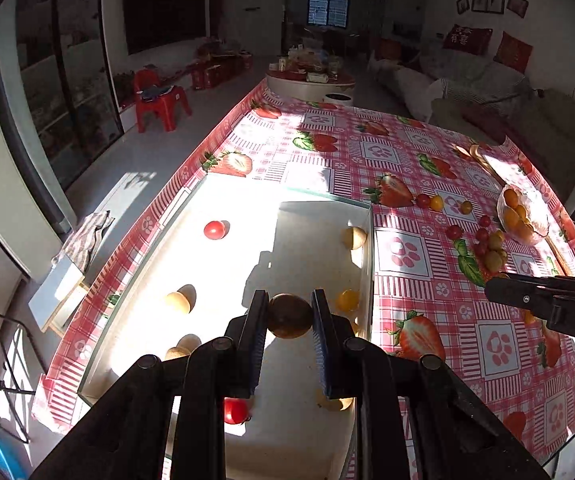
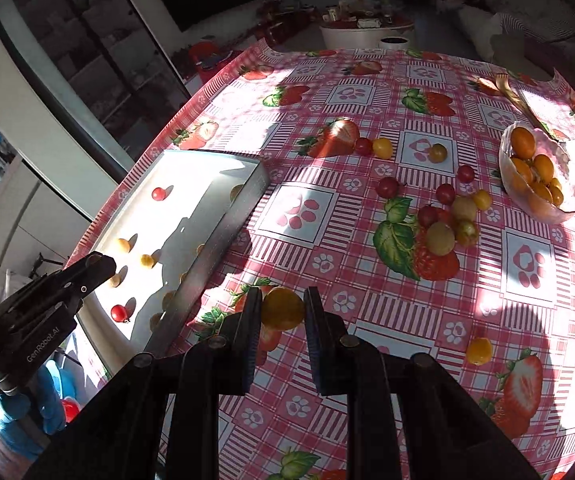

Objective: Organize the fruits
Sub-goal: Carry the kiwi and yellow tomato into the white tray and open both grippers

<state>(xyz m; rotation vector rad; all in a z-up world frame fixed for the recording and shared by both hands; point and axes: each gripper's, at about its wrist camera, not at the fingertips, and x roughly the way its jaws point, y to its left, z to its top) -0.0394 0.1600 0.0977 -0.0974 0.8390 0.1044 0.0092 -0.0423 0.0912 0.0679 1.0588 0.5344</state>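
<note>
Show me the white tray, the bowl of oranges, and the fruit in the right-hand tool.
White tray [image 1: 247, 208], left wrist view, bare floor.
Bowl of oranges [image 2: 505, 168], right wrist view, left rim.
Yellow fruit [image 2: 283, 308], right wrist view, its middle.

My left jaws pinch a round brownish fruit [image 1: 289, 316] over the white tray [image 1: 247, 200], which sits along the tabletop's left edge w/ red tomatoes [image 1: 214, 230] & pale fruits [image 1: 178, 302] scattered inside. My right jaws pinch a yellow fruit [image 2: 282, 308] just right of the tray. Mixed loose fruits [image 2: 441, 236] cluster near the bowl of oranges [image 2: 540, 174], prob. kumquats, at the right edge.
</note>
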